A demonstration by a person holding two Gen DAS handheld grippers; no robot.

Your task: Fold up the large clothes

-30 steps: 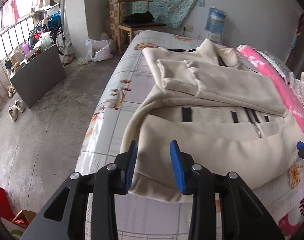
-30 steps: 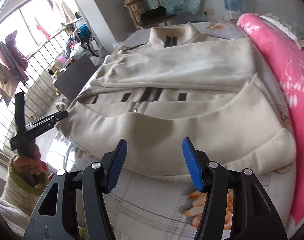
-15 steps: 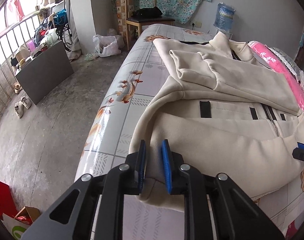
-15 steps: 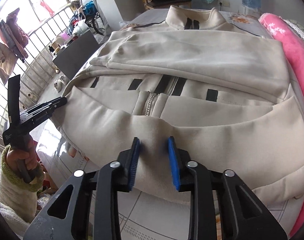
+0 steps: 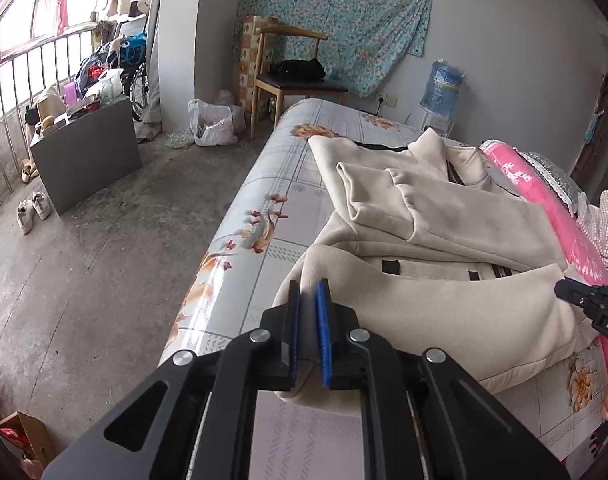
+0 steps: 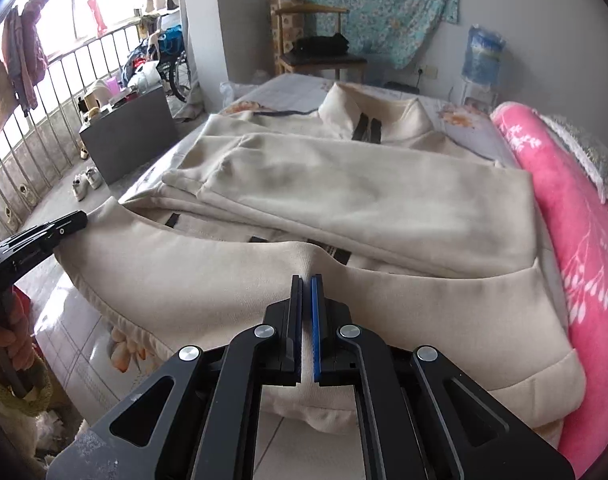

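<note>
A large cream zip jacket (image 5: 444,216) lies on the bed (image 5: 272,184) with both sleeves folded across its chest; it also shows in the right wrist view (image 6: 364,196). My left gripper (image 5: 309,292) is shut on the jacket's bottom hem at its left corner and lifts it. My right gripper (image 6: 306,284) is shut on the same hem nearer the middle, raised off the bed. The right gripper's tip shows at the right edge of the left wrist view (image 5: 584,300); the left gripper shows at the left of the right wrist view (image 6: 36,236).
A pink blanket (image 6: 576,232) runs along the bed's right side. A wooden chair (image 5: 296,64) and a water bottle (image 5: 444,88) stand beyond the bed's far end. A grey box (image 5: 88,152) and shoes (image 5: 32,210) are on the concrete floor at left.
Both grippers went from open around the hem to shut on it. The gripped hem has risen off the bed and moved toward the jacket's collar.
</note>
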